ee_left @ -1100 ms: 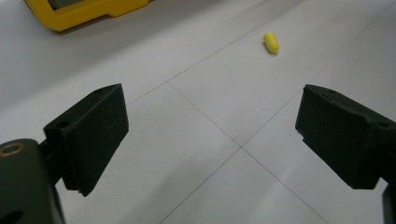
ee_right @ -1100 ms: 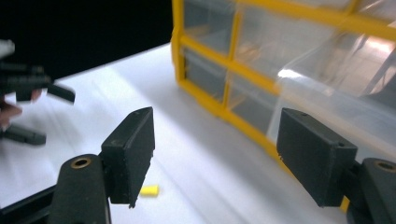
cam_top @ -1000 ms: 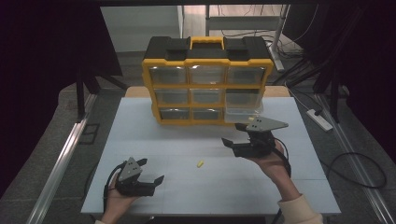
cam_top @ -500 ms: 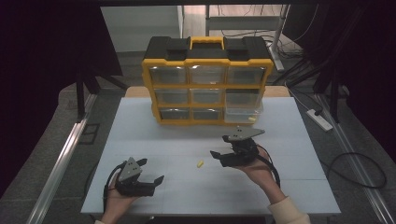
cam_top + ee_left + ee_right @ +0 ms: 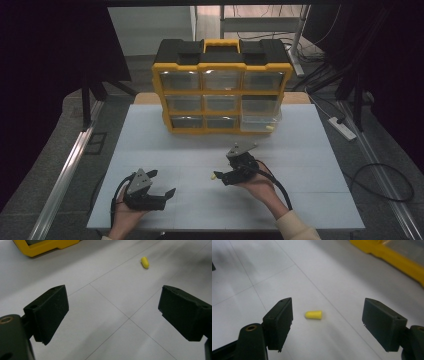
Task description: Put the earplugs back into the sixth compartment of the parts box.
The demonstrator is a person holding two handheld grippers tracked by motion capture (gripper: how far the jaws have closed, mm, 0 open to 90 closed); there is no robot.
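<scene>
two grippers, left gripper [image 5: 161,186] and right gripper [image 5: 218,176], both gaping; one yellow earplug [image 5: 313,314]; one nine-drawer organizer [image 5: 221,85].

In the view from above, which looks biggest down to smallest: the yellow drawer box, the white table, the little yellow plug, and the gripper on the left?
1. White table
2. Yellow drawer box
3. Left gripper
4. Little yellow plug, a mere speck between the right gripper jaws

My organizer [image 5: 47,246] is cropped to a yellow corner at the frame's top; its drawers' contents [image 5: 260,124] look too small to identify.
</scene>
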